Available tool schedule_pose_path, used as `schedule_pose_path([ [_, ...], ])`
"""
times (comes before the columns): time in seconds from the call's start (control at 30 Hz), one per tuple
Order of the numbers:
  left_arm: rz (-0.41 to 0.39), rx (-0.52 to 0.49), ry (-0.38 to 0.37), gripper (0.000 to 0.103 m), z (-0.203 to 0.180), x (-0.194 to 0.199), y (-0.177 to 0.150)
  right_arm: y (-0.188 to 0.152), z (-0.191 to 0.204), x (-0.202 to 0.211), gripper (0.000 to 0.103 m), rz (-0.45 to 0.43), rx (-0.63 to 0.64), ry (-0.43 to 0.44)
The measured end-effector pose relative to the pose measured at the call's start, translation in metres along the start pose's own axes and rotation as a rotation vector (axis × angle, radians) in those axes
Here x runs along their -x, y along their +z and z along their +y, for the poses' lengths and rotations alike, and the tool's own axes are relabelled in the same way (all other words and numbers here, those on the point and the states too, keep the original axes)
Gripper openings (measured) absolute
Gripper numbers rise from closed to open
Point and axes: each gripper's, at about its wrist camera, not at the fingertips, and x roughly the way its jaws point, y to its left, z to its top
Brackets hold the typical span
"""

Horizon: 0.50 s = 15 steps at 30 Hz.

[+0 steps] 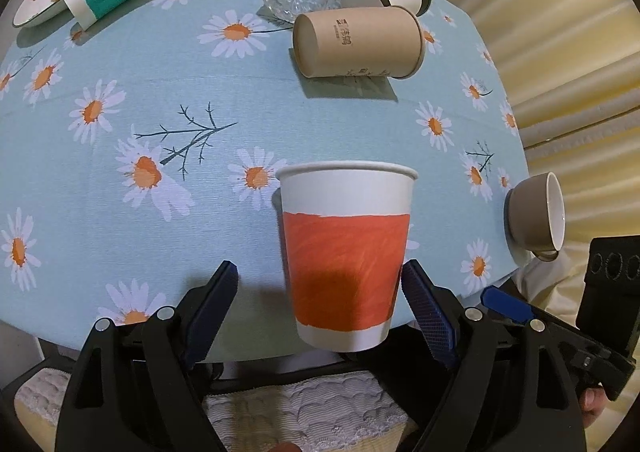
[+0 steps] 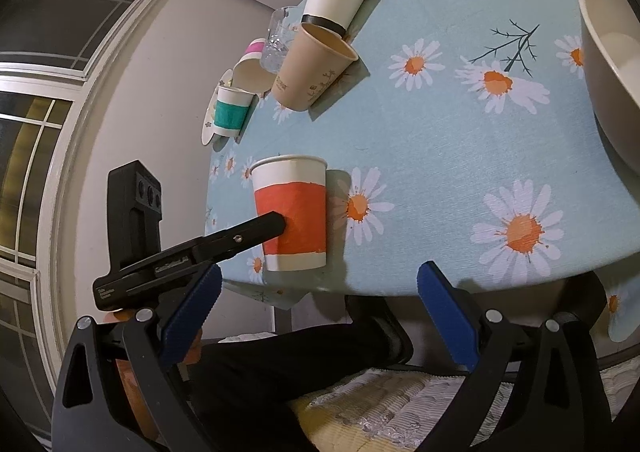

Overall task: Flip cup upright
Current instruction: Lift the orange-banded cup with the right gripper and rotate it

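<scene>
My left tool (image 1: 320, 288) is wide around the upright orange-banded white paper cup (image 1: 346, 252), prob. released; right tool (image 2: 318, 288) wide, empty.

The left wrist view looks level across the table (image 1: 120, 155) from its near edge. The right wrist view, rolled sideways, faces the same edge; both share the orange cup (image 1: 346, 252) (image 2: 292, 211).
</scene>
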Motion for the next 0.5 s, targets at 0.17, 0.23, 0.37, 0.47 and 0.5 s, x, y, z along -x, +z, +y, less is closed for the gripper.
schedule_pose_path([
  [0.17,-0.021,0.008,-0.028,0.082,0.008,0.011,-0.003,0.0,0.001,-0.007,0.098,0.013,0.003,-0.017],
  [0.23,-0.045,0.006,-0.036,0.082,0.014,0.02,-0.005,0.002,0.003,-0.011,0.098,0.02,0.01,-0.03],
  [0.37,-0.071,0.023,-0.067,0.082,0.031,0.033,-0.011,0.01,0.017,-0.022,0.098,0.037,0.047,-0.05],
  [0.47,-0.092,0.047,-0.092,0.082,0.048,0.041,-0.021,0.019,0.031,-0.033,0.098,0.046,0.1,-0.092],
  [0.5,-0.103,0.058,-0.102,0.082,0.055,0.044,-0.026,0.022,0.034,-0.037,0.098,0.052,0.112,-0.105],
])
